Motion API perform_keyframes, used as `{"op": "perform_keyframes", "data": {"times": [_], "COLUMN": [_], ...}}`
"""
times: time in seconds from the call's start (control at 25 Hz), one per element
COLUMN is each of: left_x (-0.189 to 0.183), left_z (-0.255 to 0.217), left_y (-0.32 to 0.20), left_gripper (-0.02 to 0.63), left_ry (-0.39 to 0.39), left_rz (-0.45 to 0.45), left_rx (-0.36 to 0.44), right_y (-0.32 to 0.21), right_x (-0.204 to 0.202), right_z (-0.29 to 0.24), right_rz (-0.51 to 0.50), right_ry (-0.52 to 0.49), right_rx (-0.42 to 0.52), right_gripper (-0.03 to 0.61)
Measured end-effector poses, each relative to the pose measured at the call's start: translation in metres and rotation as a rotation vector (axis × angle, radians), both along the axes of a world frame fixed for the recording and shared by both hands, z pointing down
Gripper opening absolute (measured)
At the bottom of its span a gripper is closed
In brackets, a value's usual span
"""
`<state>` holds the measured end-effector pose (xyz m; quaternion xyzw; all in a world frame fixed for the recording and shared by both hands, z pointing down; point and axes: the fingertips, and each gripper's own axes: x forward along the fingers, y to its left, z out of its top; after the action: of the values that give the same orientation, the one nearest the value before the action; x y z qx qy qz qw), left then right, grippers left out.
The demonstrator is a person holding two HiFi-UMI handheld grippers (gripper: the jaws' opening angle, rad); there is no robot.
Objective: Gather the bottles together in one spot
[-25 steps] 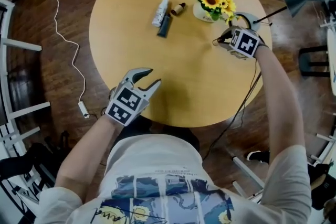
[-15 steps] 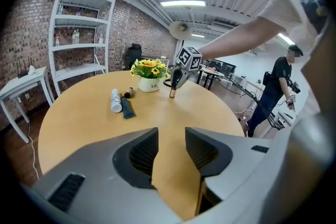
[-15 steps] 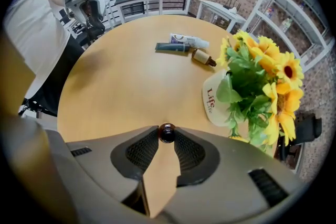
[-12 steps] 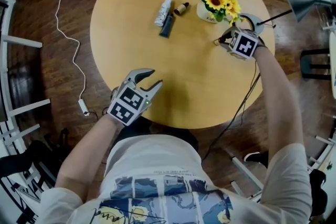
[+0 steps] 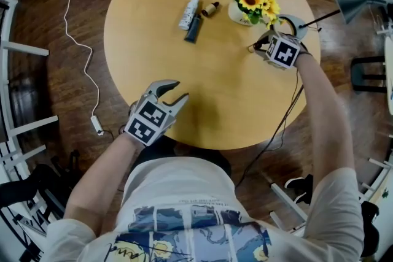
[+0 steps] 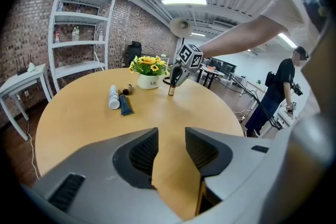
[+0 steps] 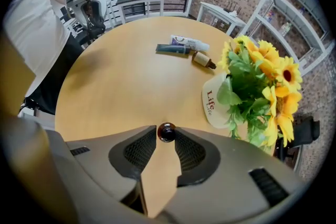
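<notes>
In the head view, the right gripper [image 5: 263,46] points steeply down at the round surface [image 5: 153,70] just beside the sunflower pot [image 5: 234,13]. Its marker cube hides whatever stands beneath it. The right gripper view fills that in. A small dark-capped bottle [image 7: 167,132] stands between the tips of the fingers, which have just been opening. They now stand narrowly apart, close on either side of the cap. Only the left gripper view shows this bottle side-on, upright on the surface.

Well apart from it, on the other side of the pot, a white bottle [image 5: 188,13] and a dark blue tube [image 5: 193,29] lie side by side. A brown bottle [image 5: 210,9] lies on its side just beside them.

The left gripper [image 5: 177,90] hangs at the near edge of the surface, its fingers wide with only bare wood between them. Its view alone catches a person [image 6: 281,89] standing far off, too small to make out further.
</notes>
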<state>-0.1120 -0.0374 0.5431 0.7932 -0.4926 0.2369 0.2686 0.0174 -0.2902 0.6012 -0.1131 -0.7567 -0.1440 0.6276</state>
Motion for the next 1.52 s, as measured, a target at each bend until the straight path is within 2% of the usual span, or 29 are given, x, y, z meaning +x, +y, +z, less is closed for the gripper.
{"op": "perform_keyframes", "data": {"times": [0.04,0.12,0.32,0.44,0.6,0.76,0.96,1.08,1.16,1.24,1.36,1.52], "left_x": [0.000,-0.002,-0.001,-0.001,-0.009,-0.022,-0.016,-0.015,-0.016,-0.015,-0.012,0.005], "left_z": [0.001,0.002,0.001,-0.006,-0.023,-0.044,-0.068,-0.080,-0.088,-0.097,-0.108,-0.117], "left_y": [0.001,0.002,-0.003,-0.002,0.000,0.009,0.028,0.040,0.048,0.060,0.078,0.107], "left_gripper": [0.167,0.167,0.167,0.167,0.167,0.166,0.166,0.166,0.166,0.166,0.166,0.166], "left_ry": [-0.001,-0.002,-0.003,-0.003,-0.005,0.008,0.143,0.131,0.110,0.089,0.049,0.035], "left_rz": [0.000,-0.003,0.010,0.030,0.047,0.055,0.055,0.052,0.021,-0.029,-0.120,-0.219], "left_rx": [-0.002,-0.005,0.003,0.015,0.040,0.069,0.081,0.094,0.096,0.099,0.116,0.102], "right_y": [0.000,-0.005,-0.006,-0.002,0.014,0.068,0.165,0.221,0.252,0.280,0.304,0.318], "right_x": [-0.001,-0.003,0.003,0.003,0.011,0.035,0.077,0.102,0.118,0.135,0.162,0.197], "right_z": [0.000,-0.004,-0.021,-0.047,-0.100,-0.152,-0.185,-0.187,-0.187,-0.186,-0.189,-0.198], "right_rz": [0.001,0.001,0.039,0.103,0.276,0.451,0.733,0.941,1.066,1.139,1.171,1.148], "right_ry": [-0.006,-0.030,-0.065,-0.140,-0.321,-0.475,-0.670,-0.779,-0.844,-0.883,-0.902,-0.924], "right_rx": [0.004,0.028,0.044,0.069,0.104,0.138,0.094,0.036,0.006,-0.005,0.025,0.052], "right_gripper": [0.134,0.204,0.210,0.216,0.218,0.216,0.216,0.216,0.216,0.216,0.216,0.216]}}
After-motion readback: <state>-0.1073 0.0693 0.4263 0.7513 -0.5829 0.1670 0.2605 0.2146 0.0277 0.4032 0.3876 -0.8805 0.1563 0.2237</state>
